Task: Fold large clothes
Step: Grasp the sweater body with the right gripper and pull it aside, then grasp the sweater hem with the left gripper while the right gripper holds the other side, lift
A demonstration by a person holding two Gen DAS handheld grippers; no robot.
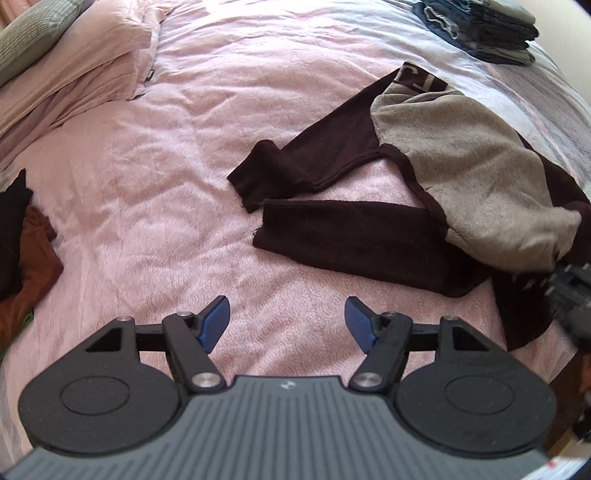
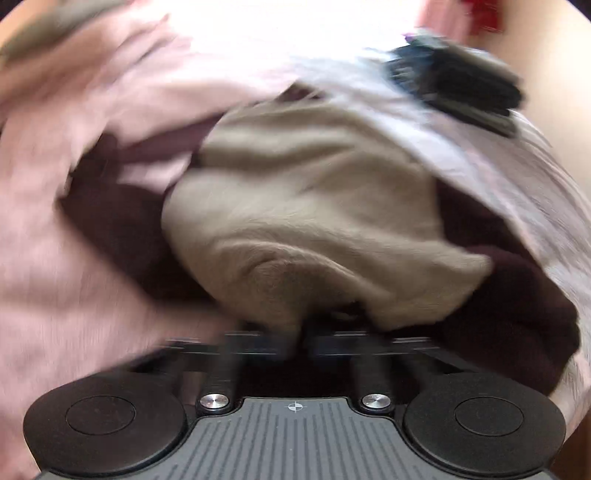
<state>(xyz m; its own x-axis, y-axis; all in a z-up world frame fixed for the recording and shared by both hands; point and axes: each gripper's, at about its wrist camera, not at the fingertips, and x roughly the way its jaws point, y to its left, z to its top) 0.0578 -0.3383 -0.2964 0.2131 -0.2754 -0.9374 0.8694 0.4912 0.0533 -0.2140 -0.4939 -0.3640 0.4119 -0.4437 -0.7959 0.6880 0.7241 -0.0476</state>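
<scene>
Pink bed (image 1: 147, 184); left tongs (image 1: 287, 325) gape empty beside the sweater (image 1: 369, 243). Right tongs (image 2: 304, 338), blurred, clench its beige hem, pads hidden.

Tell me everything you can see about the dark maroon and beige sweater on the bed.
The dark maroon and beige knit sweater lies crumpled, unfolded, on the pink bedspread. Its beige panel is bunched up, and both maroon sleeves stretch out beside each other. The right hand-held gripper is shut at its near edge; blur hides whether cloth is pinched.

A bed with a wrinkled pink cover (image 1: 147, 206) carries a maroon-and-beige sweater (image 1: 424, 177), dark folded clothes (image 1: 484, 26), pink pillows (image 1: 74, 70) and brown garments (image 1: 26, 258).
</scene>
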